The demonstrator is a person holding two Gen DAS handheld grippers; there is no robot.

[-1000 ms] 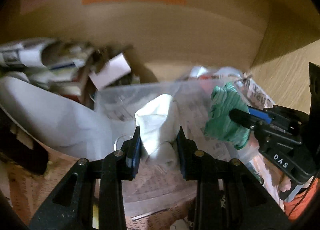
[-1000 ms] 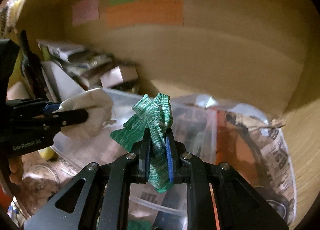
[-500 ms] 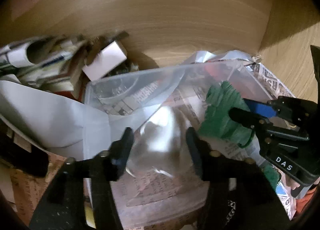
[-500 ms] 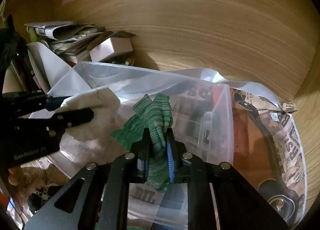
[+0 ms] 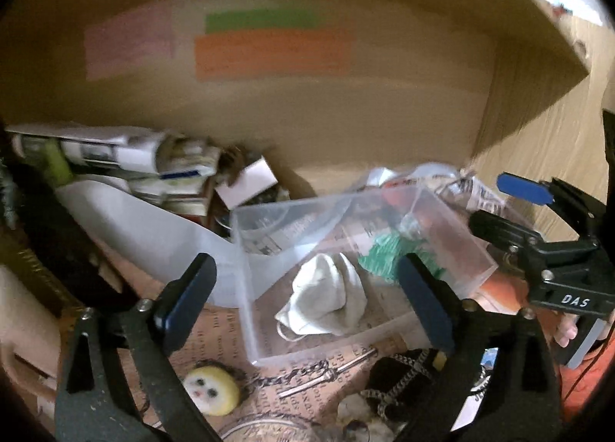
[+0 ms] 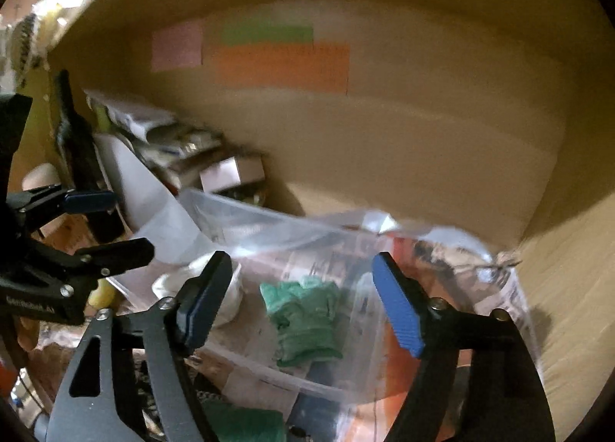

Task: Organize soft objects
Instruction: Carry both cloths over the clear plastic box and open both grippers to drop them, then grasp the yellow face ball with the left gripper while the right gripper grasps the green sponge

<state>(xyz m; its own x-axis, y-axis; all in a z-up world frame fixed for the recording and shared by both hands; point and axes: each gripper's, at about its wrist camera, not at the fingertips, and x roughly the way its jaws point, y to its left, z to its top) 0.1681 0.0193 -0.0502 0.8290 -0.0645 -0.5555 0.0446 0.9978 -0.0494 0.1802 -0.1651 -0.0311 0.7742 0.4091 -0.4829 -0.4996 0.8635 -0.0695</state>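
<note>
Since a second ago: both cloths have left my grippers and dropped into the clear bin (image 5: 250, 288).
Left gripper (image 5: 303, 301): jaws opening, released.
White cloth (image 5: 326, 307): on the bin floor, below and ahead of my left fingers.
Right gripper (image 6: 303, 305): jaws opening, released.
Green cloth (image 6: 303, 321): below my right fingers, beside the white cloth.
Beyond: paper clutter (image 5: 127, 161) behind the bin, against the wooden wall (image 5: 346, 126).
</note>
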